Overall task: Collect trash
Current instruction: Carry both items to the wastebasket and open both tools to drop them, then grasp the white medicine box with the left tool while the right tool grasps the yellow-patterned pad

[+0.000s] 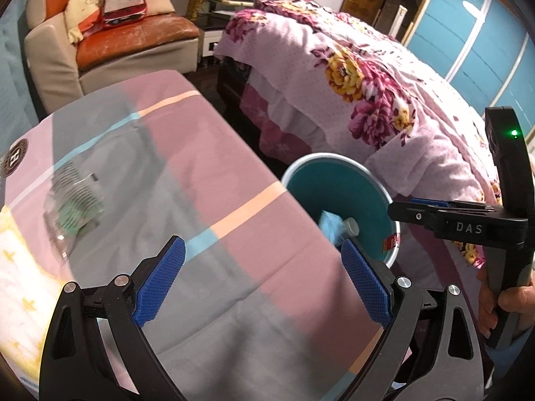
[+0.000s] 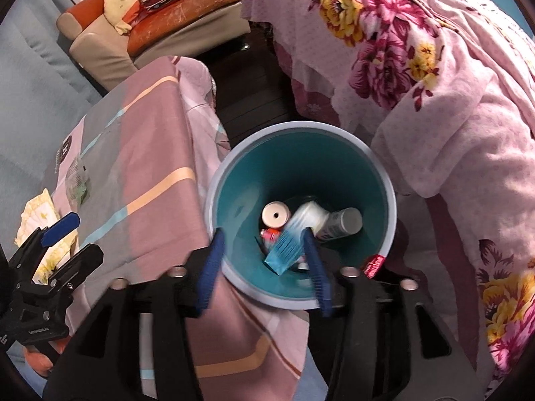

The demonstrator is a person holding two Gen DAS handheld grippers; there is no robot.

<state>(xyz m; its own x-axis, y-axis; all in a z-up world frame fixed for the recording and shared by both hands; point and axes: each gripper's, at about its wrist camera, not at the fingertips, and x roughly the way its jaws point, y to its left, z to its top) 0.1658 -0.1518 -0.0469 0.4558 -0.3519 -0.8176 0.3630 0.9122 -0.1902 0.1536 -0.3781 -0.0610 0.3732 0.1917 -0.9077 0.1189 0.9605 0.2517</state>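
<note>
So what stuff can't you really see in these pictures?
- Clear wrapper on the table, left wrist view: motion blur smears its print, so it is unreadable.
- Blue packet in the trash bin, right wrist view: blurred, and a finger of the right gripper crosses it.
- Bin bottom, right wrist view: hidden under the grey bottle and white roll.
- Small red item: mostly covered by the packet.

My left gripper (image 1: 262, 282) hangs with jaws spread wide over the striped cloth (image 1: 207, 207). Beside the cloth's right edge I see the teal bin (image 1: 337, 187); my right gripper (image 1: 401, 209) reaches over its rim.
</note>
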